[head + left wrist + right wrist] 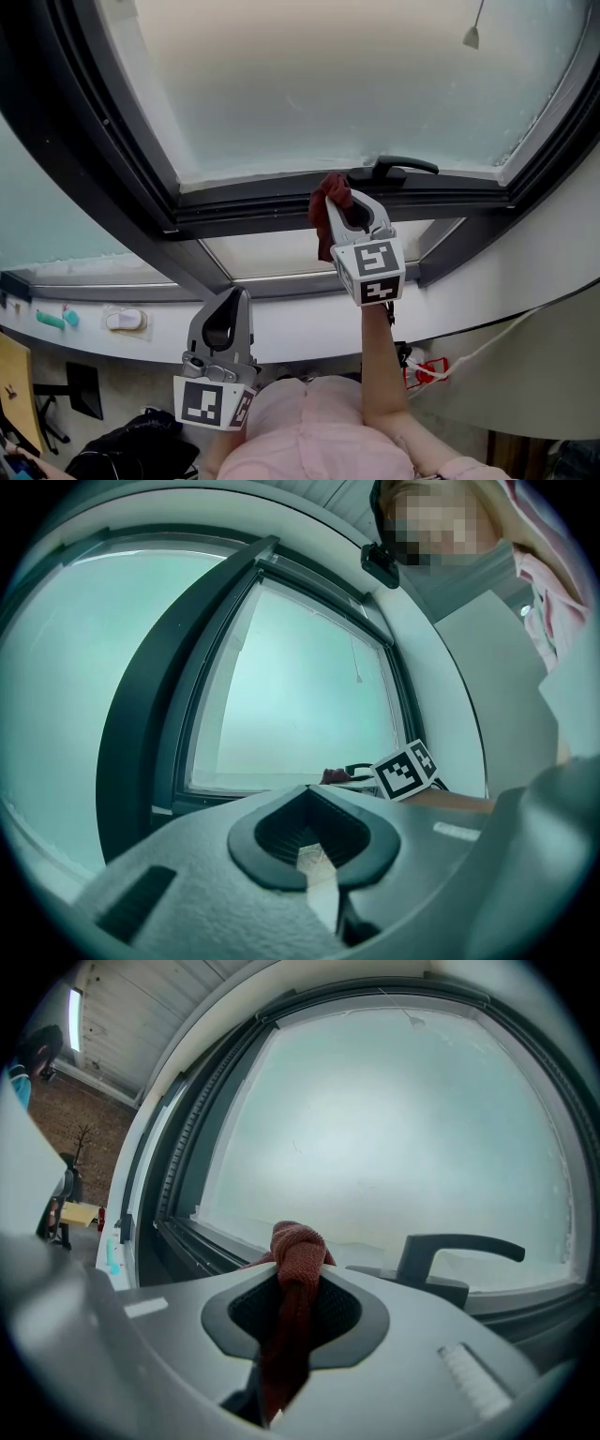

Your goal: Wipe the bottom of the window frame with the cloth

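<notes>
Left hand-held gripper (240,294), jaws closed on nothing, hangs well below the window handle (394,169). Right hand-held gripper (349,199) pinches the red cloth (324,234) at the bottom window frame (253,202), just left of that handle. Only 1 small knot of cloth pokes past the jaws, so bare plastic may scrape the frame or catch the handle during a rightward wipe.

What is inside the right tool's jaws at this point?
A red cloth, clamped in the right tool; its bunched end sticks out toward the window frame beside the handle. The contact spot behind it is covered.
</notes>
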Motion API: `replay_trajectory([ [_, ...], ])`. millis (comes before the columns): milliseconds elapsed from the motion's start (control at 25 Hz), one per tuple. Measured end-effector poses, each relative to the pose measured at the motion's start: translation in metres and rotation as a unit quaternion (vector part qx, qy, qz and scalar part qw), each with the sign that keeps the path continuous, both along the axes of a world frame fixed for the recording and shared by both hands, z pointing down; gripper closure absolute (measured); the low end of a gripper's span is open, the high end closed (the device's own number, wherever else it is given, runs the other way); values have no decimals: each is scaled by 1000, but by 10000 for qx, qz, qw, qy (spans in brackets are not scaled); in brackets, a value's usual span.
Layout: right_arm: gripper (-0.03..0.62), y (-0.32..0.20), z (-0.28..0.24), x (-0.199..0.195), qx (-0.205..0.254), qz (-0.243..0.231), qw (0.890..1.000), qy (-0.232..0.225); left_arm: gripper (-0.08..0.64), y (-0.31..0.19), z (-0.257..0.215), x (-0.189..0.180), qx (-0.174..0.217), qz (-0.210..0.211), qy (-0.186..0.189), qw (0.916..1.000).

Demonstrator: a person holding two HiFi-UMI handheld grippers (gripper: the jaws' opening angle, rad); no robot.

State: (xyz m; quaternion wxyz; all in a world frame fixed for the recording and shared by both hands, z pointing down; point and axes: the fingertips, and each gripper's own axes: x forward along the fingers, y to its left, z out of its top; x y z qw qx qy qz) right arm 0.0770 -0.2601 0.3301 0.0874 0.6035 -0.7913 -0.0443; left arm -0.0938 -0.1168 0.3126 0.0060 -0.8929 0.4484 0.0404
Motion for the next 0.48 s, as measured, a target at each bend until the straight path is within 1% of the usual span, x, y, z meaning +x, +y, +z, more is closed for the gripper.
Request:
replay_trajectory([
  [480,522,4,2,30,-2,226,9997,-113,561,1,0,8,-13,14,-13,10000],
])
